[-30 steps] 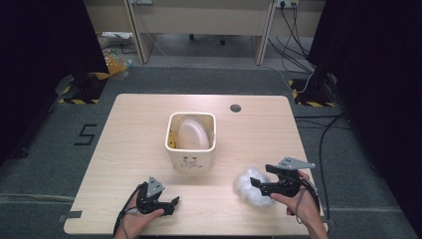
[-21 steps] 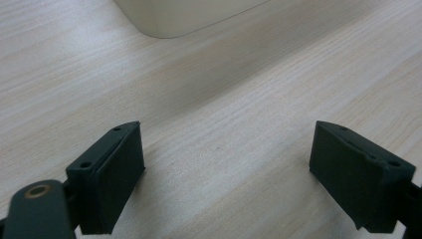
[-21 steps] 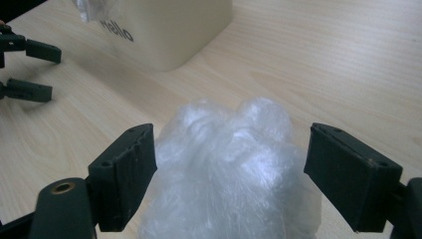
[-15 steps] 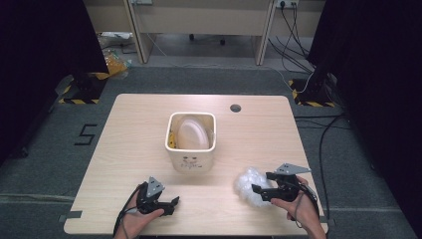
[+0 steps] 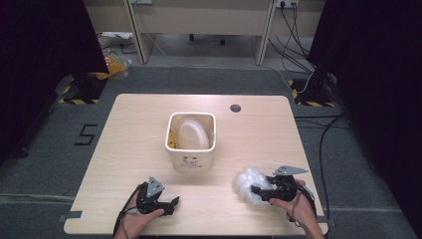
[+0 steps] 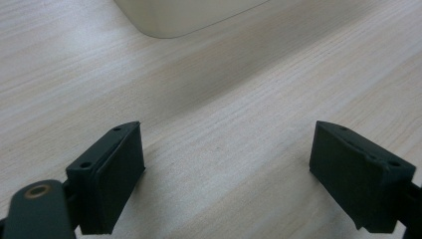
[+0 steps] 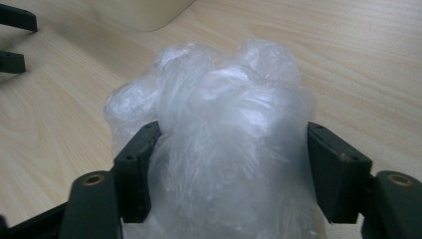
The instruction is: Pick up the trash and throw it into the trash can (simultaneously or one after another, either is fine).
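A crumpled wad of clear, whitish plastic film (image 7: 219,134) sits between the two black jaws of the right hand-held gripper (image 7: 229,169), bulging up and past them. The jaws have just been closing on it, and both pads now lie against its sides. In the high view the wad (image 5: 247,183) rests on the pale wooden counter (image 5: 129,134) near its front right corner, with the right hand-held gripper (image 5: 263,191) reaching into it from the right. There is one wad. One cream, square plastic bin (image 5: 191,142) stands at the counter's middle, well apart from the wad. The left hand-held gripper (image 5: 171,203) lies near the front edge, left of centre, its jaws wide apart over bare wood.
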A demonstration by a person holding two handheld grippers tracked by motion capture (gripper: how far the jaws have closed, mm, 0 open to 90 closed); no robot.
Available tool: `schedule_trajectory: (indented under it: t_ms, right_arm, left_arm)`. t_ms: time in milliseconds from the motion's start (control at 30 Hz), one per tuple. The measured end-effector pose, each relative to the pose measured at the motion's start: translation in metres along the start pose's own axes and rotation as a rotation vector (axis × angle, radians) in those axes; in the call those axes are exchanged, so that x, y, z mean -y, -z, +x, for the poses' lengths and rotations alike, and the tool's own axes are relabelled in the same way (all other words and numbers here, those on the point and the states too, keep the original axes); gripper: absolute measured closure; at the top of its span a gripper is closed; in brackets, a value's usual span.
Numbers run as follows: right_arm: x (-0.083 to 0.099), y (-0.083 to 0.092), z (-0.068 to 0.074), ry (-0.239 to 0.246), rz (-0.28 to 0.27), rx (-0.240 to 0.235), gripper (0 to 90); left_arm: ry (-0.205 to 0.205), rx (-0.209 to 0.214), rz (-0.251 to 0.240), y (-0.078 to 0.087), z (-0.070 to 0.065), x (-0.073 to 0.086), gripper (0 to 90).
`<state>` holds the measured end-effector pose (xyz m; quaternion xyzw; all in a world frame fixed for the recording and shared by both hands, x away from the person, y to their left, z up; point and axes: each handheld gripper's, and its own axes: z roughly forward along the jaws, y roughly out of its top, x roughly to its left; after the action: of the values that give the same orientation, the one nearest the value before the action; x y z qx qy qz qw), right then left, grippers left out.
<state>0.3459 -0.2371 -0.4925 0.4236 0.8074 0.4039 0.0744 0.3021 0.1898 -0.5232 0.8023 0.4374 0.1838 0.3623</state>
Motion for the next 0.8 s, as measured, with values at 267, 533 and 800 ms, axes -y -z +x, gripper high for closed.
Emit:
schedule_trajectory:
  t_ms: [267,533,800]
  right_arm:
    - [-0.002,0.002,0.003,0.022,-0.006,0.012,42.9]
    - [-0.005,0.005,0.006,0.024,-0.025,0.000,44.1]
    - [-0.011,0.018,0.006,0.008,-0.075,-0.002,43.9]
  left_arm:
    - [0.000,0.000,0.000,0.000,0.000,0.000,13.2]
    - [0.000,0.000,0.000,0.000,0.000,0.000,13.2]
    - [0.000,0.000,0.000,0.000,0.000,0.000,13.2]
